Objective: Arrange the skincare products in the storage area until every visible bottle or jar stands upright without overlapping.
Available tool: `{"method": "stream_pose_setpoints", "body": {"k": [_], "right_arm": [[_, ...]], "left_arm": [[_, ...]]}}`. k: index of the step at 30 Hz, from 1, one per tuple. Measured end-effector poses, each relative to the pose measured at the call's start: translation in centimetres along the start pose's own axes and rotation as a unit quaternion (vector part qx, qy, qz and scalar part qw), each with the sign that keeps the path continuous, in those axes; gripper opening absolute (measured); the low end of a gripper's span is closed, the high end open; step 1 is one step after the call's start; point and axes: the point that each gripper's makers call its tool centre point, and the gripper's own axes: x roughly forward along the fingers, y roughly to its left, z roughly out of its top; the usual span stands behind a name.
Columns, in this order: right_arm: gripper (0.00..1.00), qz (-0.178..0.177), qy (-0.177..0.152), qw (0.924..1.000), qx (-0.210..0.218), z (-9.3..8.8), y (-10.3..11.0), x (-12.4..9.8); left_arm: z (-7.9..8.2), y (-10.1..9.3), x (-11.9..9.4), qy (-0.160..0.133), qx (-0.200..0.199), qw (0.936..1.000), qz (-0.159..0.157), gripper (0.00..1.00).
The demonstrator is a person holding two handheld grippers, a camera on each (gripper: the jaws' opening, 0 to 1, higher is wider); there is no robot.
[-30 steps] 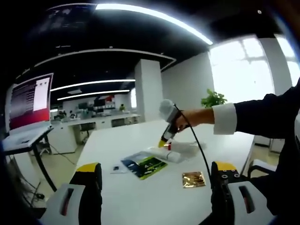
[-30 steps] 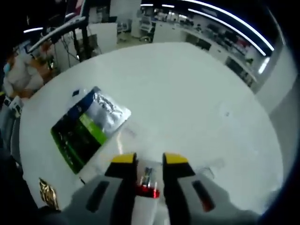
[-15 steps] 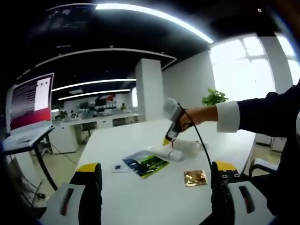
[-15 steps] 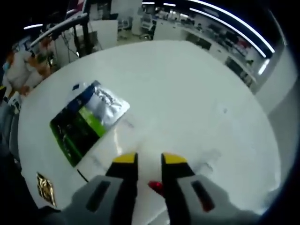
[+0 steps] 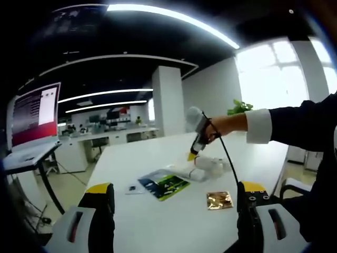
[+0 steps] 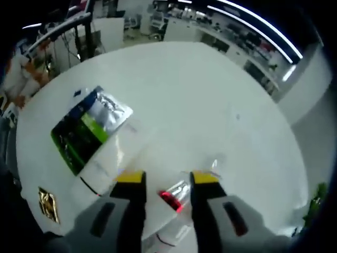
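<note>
Two white skincare containers lie on the white table (image 6: 200,95). A long white tube (image 6: 110,161) rests beside a green and blue sachet (image 6: 84,129). A pale bottle with a red band (image 6: 171,197) lies just below my right gripper (image 6: 168,178), whose yellow-tipped jaws stand open a little wider than the bottle and above it. In the left gripper view, a person's hand holds that right gripper (image 5: 192,156) tip-down over the bottle (image 5: 208,164) and the tube (image 5: 184,172). My left gripper (image 5: 174,192) is wide open near the table's front, holding nothing.
A gold square packet (image 5: 218,200) lies near the front, also in the right gripper view as the gold packet (image 6: 47,203). The sachet (image 5: 163,184) lies mid-table with a small dark item (image 5: 131,188) to its left. A clear wrapper (image 6: 216,166) sits beside the bottle. Desks and a monitor stand beyond.
My right gripper's jaws have parted, letting go of the red-banded bottle, and the gripper has lifted slightly and shifted right. The left gripper has not moved.
</note>
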Motion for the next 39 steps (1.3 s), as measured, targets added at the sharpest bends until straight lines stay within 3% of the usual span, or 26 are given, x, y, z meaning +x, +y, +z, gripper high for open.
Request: {"method": "stream_pose_setpoints", "body": {"k": [5,12,16,17,19,22,27,29,33,39], "right_arm": [[0.43,0.000,0.022,0.9997,0.009,-1.8,0.6,-0.3],[0.43,-0.009,0.039,0.9992,0.006,-2.7,0.6,-0.5],[0.43,-0.010,0.027,0.9996,0.005,-2.5,1.0,-0.4],[0.42,-0.006,0.010,0.9999,0.002,-2.0,1.3,-0.2],[0.42,0.003,0.016,0.9998,0.009,-2.4,1.8,0.0],[0.46,-0.004,0.009,0.9999,0.008,-1.4,0.6,0.7],[0.36,0.012,0.005,0.9999,0.010,-0.9,0.4,1.1],[0.37,0.012,0.008,0.9998,0.011,-0.8,0.4,1.4],[0.40,0.007,0.014,0.9998,0.011,-1.8,1.2,1.6],[0.38,0.016,0.010,0.9996,0.020,-1.6,1.7,2.2]], "left_arm": [[0.1,0.0,-0.2,-0.003,0.000,1.0000,0.001,0.99],[0.1,0.1,-0.2,-0.003,0.000,1.0000,0.002,0.99],[0.1,-0.1,0.0,-0.002,0.001,1.0000,-0.001,0.99],[0.1,-0.2,0.1,-0.001,0.002,1.0000,-0.002,0.99],[0.0,-0.3,0.1,-0.001,0.003,1.0000,-0.003,0.99],[0.1,-0.2,-0.1,-0.003,0.002,1.0000,-0.001,0.99],[0.0,-0.1,0.0,-0.002,0.000,1.0000,0.000,0.99],[-0.1,-0.1,0.0,-0.001,0.000,1.0000,-0.002,0.99],[0.0,-0.2,-0.1,-0.002,0.000,1.0000,-0.002,0.99],[-0.2,-0.1,-0.1,-0.001,-0.003,1.0000,-0.003,0.99]]}}
